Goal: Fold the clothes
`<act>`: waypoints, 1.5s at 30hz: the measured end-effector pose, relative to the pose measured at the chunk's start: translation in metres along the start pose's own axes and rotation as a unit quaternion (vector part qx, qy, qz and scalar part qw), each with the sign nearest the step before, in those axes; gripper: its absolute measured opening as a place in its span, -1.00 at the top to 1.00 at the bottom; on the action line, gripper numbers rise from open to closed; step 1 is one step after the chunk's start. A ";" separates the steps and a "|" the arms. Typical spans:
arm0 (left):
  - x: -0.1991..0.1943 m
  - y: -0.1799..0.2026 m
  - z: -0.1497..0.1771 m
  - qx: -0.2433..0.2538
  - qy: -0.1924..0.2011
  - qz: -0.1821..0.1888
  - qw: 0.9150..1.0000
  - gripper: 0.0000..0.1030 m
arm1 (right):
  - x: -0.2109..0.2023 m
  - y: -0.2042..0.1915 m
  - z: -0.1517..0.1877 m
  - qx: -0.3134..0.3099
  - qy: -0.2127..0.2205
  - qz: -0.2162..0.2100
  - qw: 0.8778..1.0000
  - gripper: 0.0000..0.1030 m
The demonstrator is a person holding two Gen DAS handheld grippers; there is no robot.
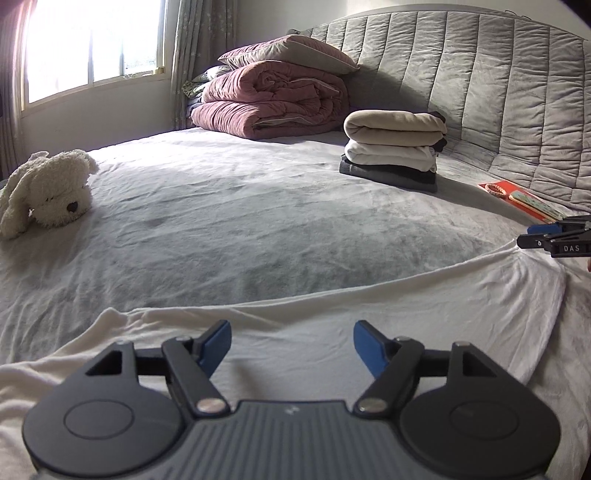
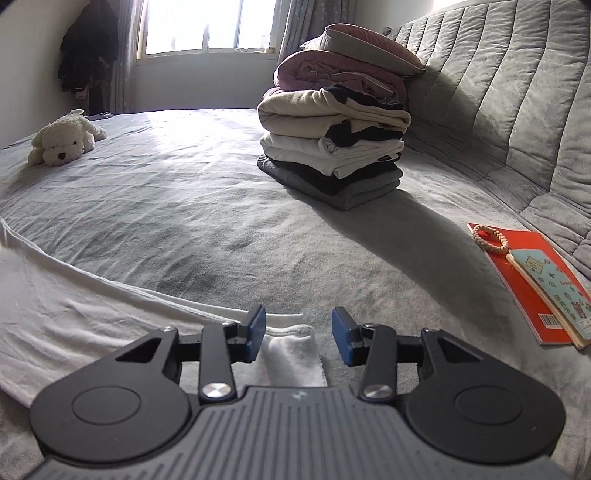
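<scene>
White cotton fills the bottom of both wrist views: a thin white garment lies spread flat on the grey bedsheet, its far hem running as a long curve across the frame. In the left wrist view my left gripper sits at the bottom centre with its blue-padded jaws apart, hovering over the cloth with nothing between the pads. My right gripper shows at the right edge of that view, at the garment's far right corner.

In the right wrist view the right gripper has its jaws apart too. A bunched white corner of the garment lies between and below the pads, which do not press on it.

In the upper middle of the frame I see a stack of folded clothes, beige over white over dark grey, resting on the sheet. Behind it is a folded dusty-pink quilt with a pillow on top, against the grey quilted headboard. A cream plush dog lies at the left edge. At the right, a red book lies on the sheet with a braided pink ring and a pale blue booklet on it. A bright window is at the top.
</scene>
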State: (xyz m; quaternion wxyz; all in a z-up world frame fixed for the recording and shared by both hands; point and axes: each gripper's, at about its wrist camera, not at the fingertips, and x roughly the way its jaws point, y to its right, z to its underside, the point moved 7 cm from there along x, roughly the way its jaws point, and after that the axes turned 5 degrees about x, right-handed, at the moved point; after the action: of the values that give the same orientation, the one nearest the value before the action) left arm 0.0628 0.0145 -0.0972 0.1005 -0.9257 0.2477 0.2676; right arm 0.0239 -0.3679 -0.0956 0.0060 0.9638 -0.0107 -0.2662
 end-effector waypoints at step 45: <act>-0.125 -0.143 0.054 -0.171 -0.094 -0.170 0.966 -0.76 | -0.017 -0.012 -0.009 0.099 -0.134 0.014 0.986 -0.54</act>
State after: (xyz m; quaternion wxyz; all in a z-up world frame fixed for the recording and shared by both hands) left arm 0.0204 0.2045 -0.0662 0.0076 -0.9283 0.0269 0.3707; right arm 0.0139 -0.3552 -0.0795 -0.0867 0.9150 -0.0514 -0.3906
